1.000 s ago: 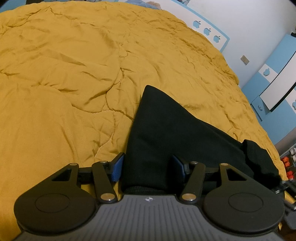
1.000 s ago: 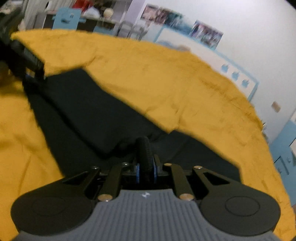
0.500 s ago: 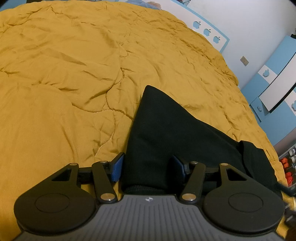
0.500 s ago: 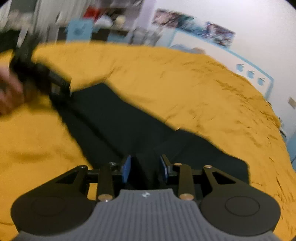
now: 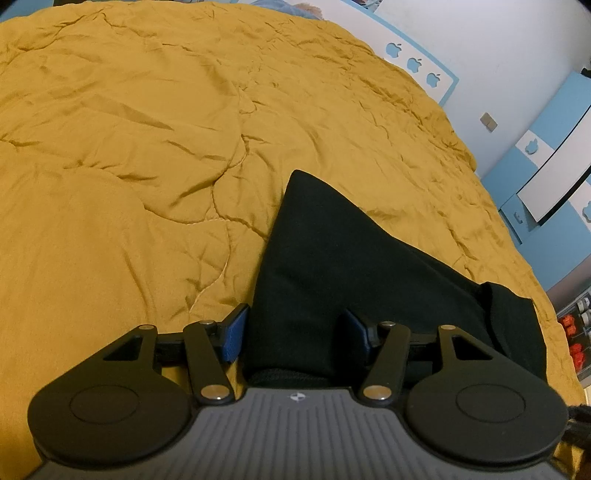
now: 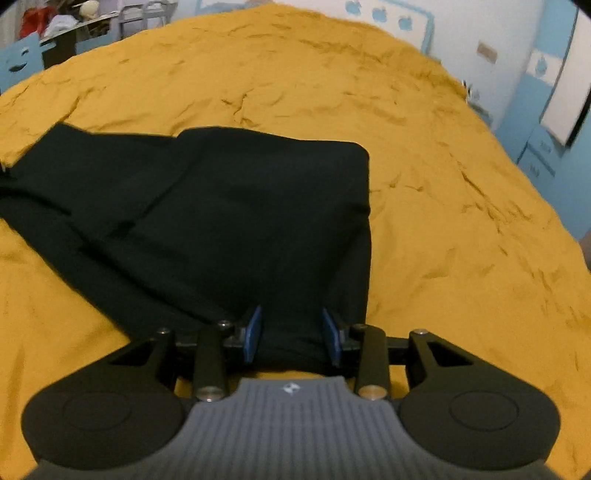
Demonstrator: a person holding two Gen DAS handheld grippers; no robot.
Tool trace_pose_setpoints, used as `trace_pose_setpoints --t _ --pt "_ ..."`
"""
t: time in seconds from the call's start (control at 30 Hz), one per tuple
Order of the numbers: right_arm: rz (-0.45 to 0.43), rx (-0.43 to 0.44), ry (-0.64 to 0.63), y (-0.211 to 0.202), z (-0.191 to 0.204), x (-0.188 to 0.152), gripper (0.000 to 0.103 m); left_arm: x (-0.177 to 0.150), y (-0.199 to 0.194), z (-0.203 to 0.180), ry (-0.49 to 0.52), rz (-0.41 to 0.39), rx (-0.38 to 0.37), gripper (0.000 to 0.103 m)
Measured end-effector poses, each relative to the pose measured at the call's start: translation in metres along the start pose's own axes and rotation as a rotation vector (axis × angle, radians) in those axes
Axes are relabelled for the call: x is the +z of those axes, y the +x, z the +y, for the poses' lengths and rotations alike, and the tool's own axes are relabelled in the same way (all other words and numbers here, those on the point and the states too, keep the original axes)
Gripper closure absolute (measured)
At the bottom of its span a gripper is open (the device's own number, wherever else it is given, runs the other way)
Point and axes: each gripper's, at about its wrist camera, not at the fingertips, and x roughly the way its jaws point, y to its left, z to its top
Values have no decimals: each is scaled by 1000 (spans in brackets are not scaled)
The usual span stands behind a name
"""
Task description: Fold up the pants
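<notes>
Black pants (image 5: 332, 266) lie on a mustard-yellow bedspread (image 5: 147, 129). In the left wrist view one pointed corner of the pants reaches up the bed. My left gripper (image 5: 295, 328) hangs open low over the near end of the cloth, which lies between its blue pads without being pinched. In the right wrist view the pants (image 6: 240, 206) lie partly folded, with a squared end at the far right and a leg trailing left. My right gripper (image 6: 291, 332) is opening, and black cloth lies loose between its blue pads (image 6: 253, 332).
The yellow bedspread (image 6: 443, 221) spreads wide around the pants. A blue and white cabinet (image 5: 546, 177) stands to the right of the bed, and a headboard with apple shapes (image 5: 413, 64) runs along the wall. Cluttered shelves (image 6: 74, 26) stand at the far left.
My right gripper let go of the pinched fold of cloth, its jaws parted, and it swung sideways and rolled. The raised bunch of cloth at the right dropped flat. My left gripper kept still.
</notes>
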Motion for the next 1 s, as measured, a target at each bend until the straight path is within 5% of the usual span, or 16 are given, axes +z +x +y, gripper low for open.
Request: trace_pose_setpoints --t 0.23,0.33,0.53,0.67,1.0 --pt "-171 -19 63 -16 -4 15 67 -1 0 1 -13 1 -5 36" --pt "37 2 33 21 8 2 64 -1 0 1 -22 0 -8 36" --pt "-173 -104 -105 2 55 2 64 -2 -6 8 -82 -24 -30 36" --pt "-292 -33 -176 2 79 13 64 -2 -9 14 -117 -30 -60 36" --pt "-247 44 -80 38 95 -9 61 -2 -6 7 -81 -13 -27 39"
